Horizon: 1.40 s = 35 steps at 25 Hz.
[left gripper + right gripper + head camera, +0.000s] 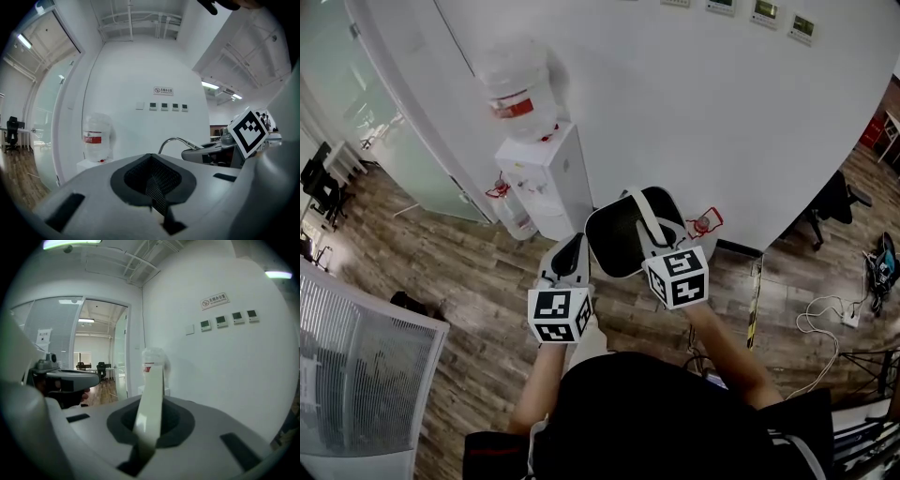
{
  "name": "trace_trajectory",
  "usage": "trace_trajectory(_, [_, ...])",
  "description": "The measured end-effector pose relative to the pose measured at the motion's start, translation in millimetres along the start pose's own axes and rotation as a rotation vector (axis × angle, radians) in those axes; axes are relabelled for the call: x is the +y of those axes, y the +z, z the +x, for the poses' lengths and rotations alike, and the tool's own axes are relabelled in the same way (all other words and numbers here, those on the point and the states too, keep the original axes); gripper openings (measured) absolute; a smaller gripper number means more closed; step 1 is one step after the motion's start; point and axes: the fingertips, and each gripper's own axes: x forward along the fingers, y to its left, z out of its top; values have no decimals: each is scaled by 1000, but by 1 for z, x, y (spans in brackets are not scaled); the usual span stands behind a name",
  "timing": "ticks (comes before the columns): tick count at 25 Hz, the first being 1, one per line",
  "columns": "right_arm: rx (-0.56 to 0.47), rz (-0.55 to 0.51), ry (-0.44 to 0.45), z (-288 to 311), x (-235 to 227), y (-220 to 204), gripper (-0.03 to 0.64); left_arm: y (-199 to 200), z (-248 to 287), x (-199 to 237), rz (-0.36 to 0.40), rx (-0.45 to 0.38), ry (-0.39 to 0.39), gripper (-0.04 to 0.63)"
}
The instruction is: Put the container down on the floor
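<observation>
Wood floor by a white wall and a water dispenser is seen below, and the container is held in the air above it, not yet set down. If it is lowered fast, it could swing on its thin handle, slip free or hit the dispenser. The right hand-held gripper is clamped narrow on that handle; the left hand-held gripper is closed on nothing, just beside the container.

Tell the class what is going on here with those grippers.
A person holds a gripper in each hand. The right gripper has its claw shut on the pale strap handle of a rounded black container with a white rim, held up above the wooden floor beside a white water dispenser. The left gripper hangs alongside, claw shut on nothing.
</observation>
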Motion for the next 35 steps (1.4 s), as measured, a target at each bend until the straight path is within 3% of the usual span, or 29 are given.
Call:
trace_trajectory(17, [50, 7, -9, 96, -14, 11, 31, -9, 73, 78, -69, 33, -2, 17])
trace_trajectory(35, [69, 15, -84, 227, -11, 58, 31, 11, 154, 193, -92, 53, -111, 17])
